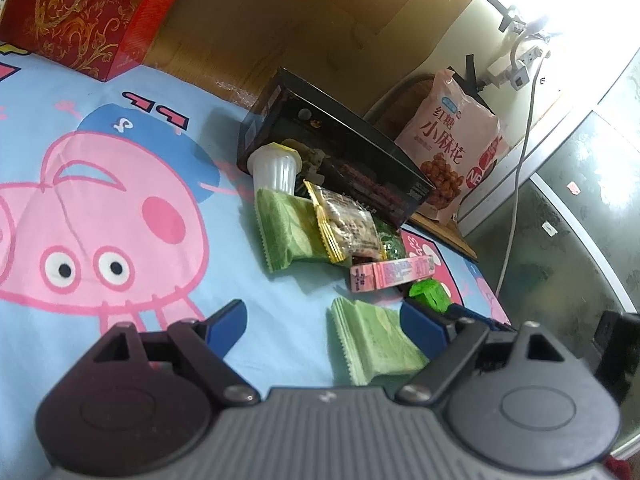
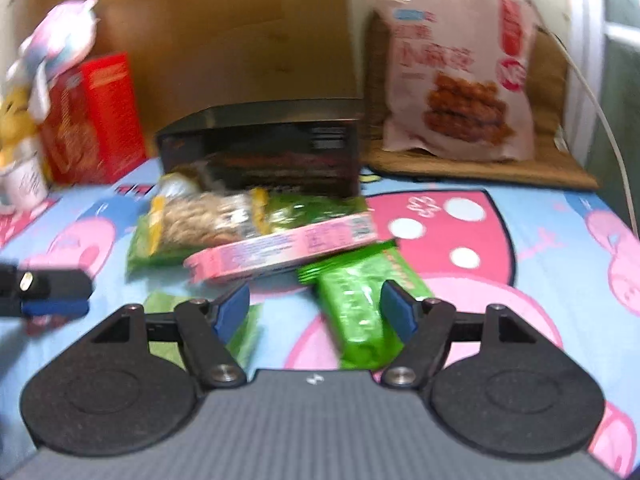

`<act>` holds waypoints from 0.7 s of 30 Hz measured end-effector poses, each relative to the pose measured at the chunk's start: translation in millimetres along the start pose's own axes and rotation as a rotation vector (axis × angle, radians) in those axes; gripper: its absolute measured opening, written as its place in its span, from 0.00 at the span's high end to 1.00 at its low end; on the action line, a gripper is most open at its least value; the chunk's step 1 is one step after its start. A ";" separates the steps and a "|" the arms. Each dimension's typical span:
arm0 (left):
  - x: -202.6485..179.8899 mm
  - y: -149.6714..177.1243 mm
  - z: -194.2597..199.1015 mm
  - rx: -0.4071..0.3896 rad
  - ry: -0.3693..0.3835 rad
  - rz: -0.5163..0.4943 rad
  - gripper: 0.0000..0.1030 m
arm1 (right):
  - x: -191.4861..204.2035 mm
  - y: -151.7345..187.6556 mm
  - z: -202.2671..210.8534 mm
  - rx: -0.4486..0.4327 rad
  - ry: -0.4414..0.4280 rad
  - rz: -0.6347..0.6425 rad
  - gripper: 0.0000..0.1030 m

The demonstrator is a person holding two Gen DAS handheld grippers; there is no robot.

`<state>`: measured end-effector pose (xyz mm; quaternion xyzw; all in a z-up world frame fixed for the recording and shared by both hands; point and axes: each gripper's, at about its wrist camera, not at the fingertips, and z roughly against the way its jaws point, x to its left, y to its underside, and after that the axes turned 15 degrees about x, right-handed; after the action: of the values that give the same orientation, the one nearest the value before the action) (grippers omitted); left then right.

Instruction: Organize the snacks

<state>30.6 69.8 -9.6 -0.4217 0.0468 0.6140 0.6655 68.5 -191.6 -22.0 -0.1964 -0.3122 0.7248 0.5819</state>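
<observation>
My left gripper [image 1: 324, 326] hangs open over the cartoon bedsheet [image 1: 120, 200]. A pale green packet [image 1: 372, 344] lies flat between its fingers, close to the right pad, with no pad pressing on it. Ahead is a snack pile: a white jelly cup [image 1: 274, 168], a green packet [image 1: 286, 232], a yellow-edged clear packet [image 1: 348, 224] and a long pink box [image 1: 394, 276]. My right gripper [image 2: 316, 312] is open too. A bright green packet [image 2: 356, 308] lies on the sheet between its fingers, and the pink box [image 2: 280, 248] is just beyond.
A black box [image 2: 260, 152] stands behind the pile. A large pink snack bag [image 2: 456, 76] leans on a brown mat at back right. A red box [image 2: 96, 120] and plush toys [image 2: 52, 40] sit at back left. One blue-padded finger [image 2: 56, 307] of the left gripper shows at the left edge.
</observation>
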 end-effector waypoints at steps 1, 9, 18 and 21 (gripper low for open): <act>0.1 0.0 0.2 -0.001 -0.001 0.000 0.16 | 6.5 2.1 0.3 0.000 -0.009 0.043 0.27; -0.2 -0.5 0.2 -0.005 -0.009 -0.011 0.16 | 33.9 12.0 -0.3 0.121 -0.283 0.185 0.27; -3.6 0.5 -3.1 -0.003 -0.027 -0.048 0.15 | 43.2 24.9 14.4 0.100 -0.266 0.276 0.27; -6.0 1.6 -4.3 -0.004 -0.036 -0.066 0.14 | 44.8 29.6 13.6 0.091 -0.232 0.305 0.26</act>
<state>29.8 62.2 -9.7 -0.4133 0.0197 0.5995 0.6852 27.4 -155.2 -28.8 -0.1302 -0.3107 0.8357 0.4338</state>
